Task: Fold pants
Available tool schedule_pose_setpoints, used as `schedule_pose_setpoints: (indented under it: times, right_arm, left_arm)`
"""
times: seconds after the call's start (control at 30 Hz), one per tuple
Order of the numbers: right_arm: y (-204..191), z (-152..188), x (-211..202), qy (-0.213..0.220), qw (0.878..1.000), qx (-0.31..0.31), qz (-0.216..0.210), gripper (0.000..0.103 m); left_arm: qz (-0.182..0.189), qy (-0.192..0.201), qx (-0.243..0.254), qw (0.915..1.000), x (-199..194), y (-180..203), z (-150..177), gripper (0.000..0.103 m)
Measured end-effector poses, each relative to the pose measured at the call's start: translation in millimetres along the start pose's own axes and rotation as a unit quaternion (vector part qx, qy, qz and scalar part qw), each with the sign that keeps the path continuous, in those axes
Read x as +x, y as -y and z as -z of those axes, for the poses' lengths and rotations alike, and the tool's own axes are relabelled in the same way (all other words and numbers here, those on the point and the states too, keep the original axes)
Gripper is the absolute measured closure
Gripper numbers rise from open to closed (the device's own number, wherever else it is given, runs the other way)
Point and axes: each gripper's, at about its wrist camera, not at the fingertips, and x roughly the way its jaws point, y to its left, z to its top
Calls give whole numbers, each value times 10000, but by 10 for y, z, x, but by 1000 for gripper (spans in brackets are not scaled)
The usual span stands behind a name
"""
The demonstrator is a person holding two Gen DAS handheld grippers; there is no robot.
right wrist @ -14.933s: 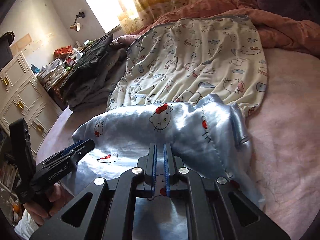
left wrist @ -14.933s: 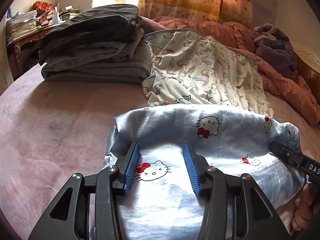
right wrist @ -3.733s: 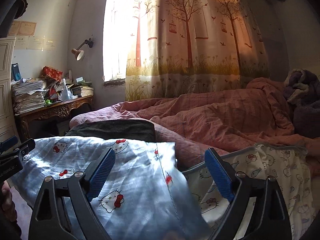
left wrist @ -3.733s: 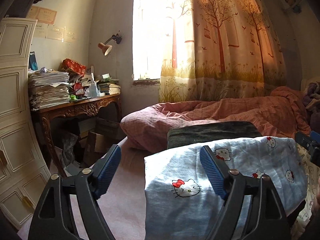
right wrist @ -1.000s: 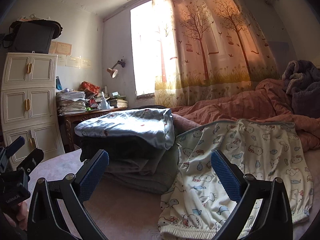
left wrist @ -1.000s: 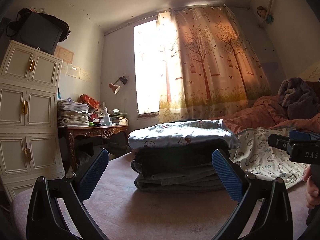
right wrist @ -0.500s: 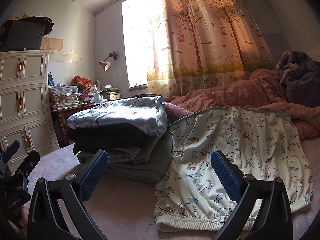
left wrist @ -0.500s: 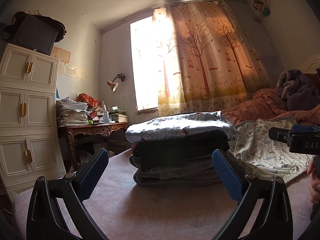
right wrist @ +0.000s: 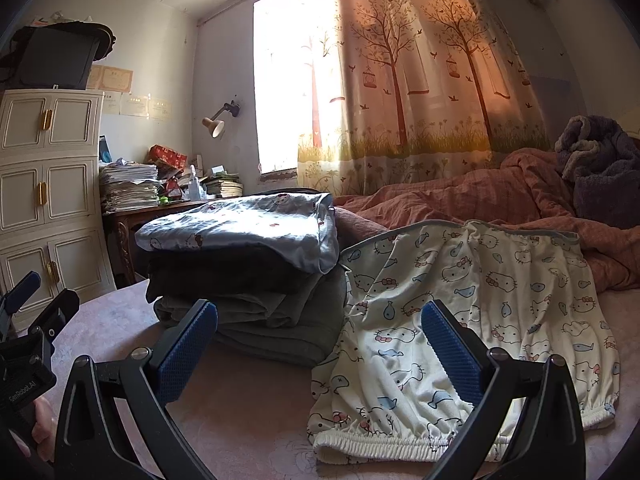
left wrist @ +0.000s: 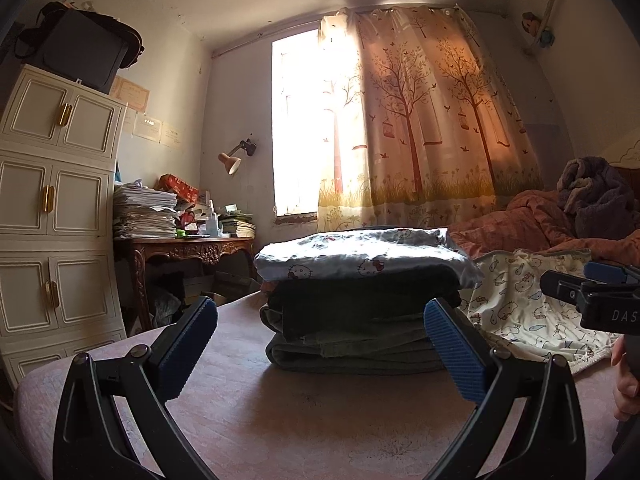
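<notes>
Cotton-soft, light and limp, the cream printed pants [right wrist: 472, 300] lie spread on the bed [right wrist: 248, 408] beside the folded stack [right wrist: 248, 276], near its right edge; with both my jaws spread and empty, I'd pinch the elastic hem corners.

The left tool [left wrist: 320, 350] has matt black plastic arms with bright metal screws, and its fingers [left wrist: 187, 347] carry ribbed blue rubbery pads. The right tool [right wrist: 320, 350] looks the same, its pads [right wrist: 450, 347] finely textured. Ahead of both, the folded blue pants [right wrist: 248, 226] are smooth cloth with a slight satin sheen, lying on a stack of dark folded garments [left wrist: 352, 328] in heavier, matt weave. Beside them the cream printed pants [right wrist: 480, 304] are soft matt cotton with a gathered elastic hem. The pink bed cover [left wrist: 320, 420] looks dull and faintly embossed. Far left, the carved tabletop [left wrist: 192, 245] is polished dark wood under paper stacks [left wrist: 144, 216].
</notes>
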Motion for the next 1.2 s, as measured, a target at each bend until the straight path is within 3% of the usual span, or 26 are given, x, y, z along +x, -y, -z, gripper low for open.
schedule_pose_setpoints:
  times: [1.2]
  right_arm:
    - [-48,-5,-42,-9,9999,-117,53,1]
  left_arm:
    - [-63,-63,152,9998,39,76,5,0]
